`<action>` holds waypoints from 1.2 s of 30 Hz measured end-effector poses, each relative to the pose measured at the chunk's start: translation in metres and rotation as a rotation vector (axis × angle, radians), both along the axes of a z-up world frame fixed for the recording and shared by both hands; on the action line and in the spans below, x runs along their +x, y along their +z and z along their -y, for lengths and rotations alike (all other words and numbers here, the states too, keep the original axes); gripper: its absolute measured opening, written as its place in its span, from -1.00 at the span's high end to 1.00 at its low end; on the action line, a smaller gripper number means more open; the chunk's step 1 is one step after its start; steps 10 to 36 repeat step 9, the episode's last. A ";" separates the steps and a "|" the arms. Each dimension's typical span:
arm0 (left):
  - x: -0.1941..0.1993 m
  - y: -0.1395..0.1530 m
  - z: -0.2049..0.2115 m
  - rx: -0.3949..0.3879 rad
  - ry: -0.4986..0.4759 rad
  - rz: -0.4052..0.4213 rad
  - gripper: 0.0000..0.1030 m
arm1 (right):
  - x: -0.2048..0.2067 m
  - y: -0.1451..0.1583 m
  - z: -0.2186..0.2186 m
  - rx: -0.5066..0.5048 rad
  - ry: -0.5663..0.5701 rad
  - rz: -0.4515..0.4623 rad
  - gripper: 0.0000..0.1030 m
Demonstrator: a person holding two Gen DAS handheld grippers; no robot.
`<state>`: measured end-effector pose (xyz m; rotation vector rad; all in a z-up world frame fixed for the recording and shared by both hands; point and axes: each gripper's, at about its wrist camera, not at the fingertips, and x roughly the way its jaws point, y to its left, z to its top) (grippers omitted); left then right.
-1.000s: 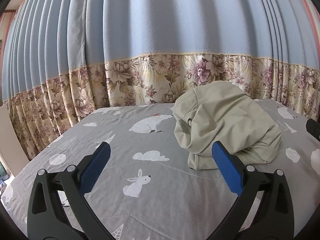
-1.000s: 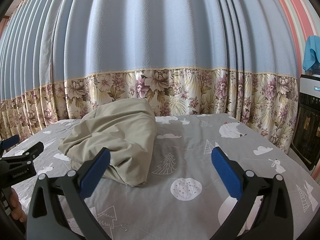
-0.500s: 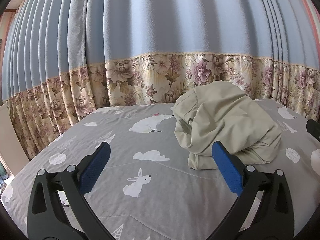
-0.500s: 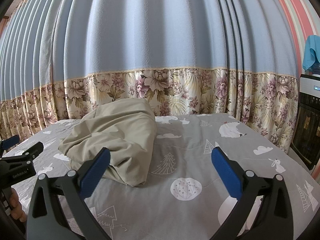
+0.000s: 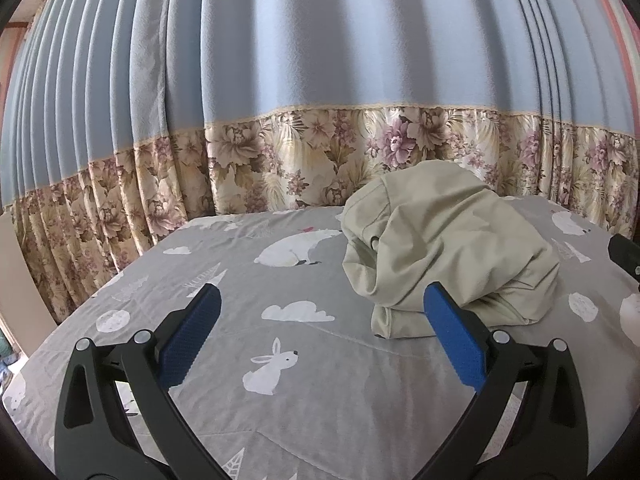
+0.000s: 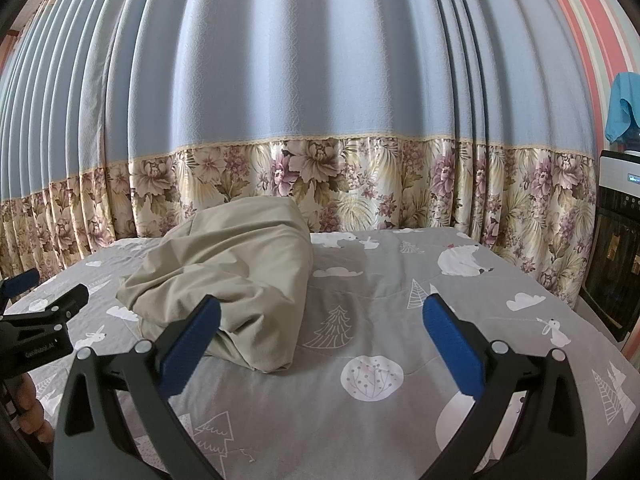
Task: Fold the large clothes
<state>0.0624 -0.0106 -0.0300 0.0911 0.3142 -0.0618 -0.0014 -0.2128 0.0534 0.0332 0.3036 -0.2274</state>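
A beige garment [image 5: 448,248] lies crumpled in a heap on the grey printed bedspread [image 5: 304,360]; in the right wrist view it [image 6: 232,276] sits left of centre. My left gripper [image 5: 320,316] is open and empty, held above the bed to the near left of the heap. My right gripper [image 6: 320,320] is open and empty, to the near right of the heap. The left gripper also shows at the left edge of the right wrist view [image 6: 44,320]. A black tip of the right gripper shows at the right edge of the left wrist view [image 5: 626,254].
A blue curtain with a floral lower band [image 5: 320,152] hangs right behind the bed. A dark appliance [image 6: 616,256] with a blue cloth [image 6: 622,104] above it stands past the bed's right edge. The bed's left edge drops off near the curtain [image 5: 48,332].
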 end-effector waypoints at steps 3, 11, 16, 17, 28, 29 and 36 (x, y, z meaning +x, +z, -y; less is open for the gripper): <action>-0.001 0.001 0.000 0.001 -0.002 0.008 -0.94 | 0.000 0.000 0.000 0.001 0.000 0.000 -0.96; 0.000 0.001 -0.002 -0.009 0.012 -0.006 -0.94 | 0.000 0.000 0.001 0.001 0.001 0.000 -0.96; 0.000 0.001 -0.002 -0.009 0.012 -0.006 -0.94 | 0.000 0.000 0.001 0.001 0.001 0.000 -0.96; 0.000 0.001 -0.002 -0.009 0.012 -0.006 -0.94 | 0.000 0.000 0.001 0.001 0.001 0.000 -0.96; 0.000 0.001 -0.002 -0.009 0.012 -0.006 -0.94 | 0.000 0.000 0.001 0.001 0.001 0.000 -0.96; 0.000 0.001 -0.002 -0.009 0.012 -0.006 -0.94 | 0.000 0.000 0.001 0.001 0.001 0.000 -0.96; 0.000 0.001 -0.002 -0.009 0.012 -0.006 -0.94 | 0.000 0.000 0.001 0.001 0.001 0.000 -0.96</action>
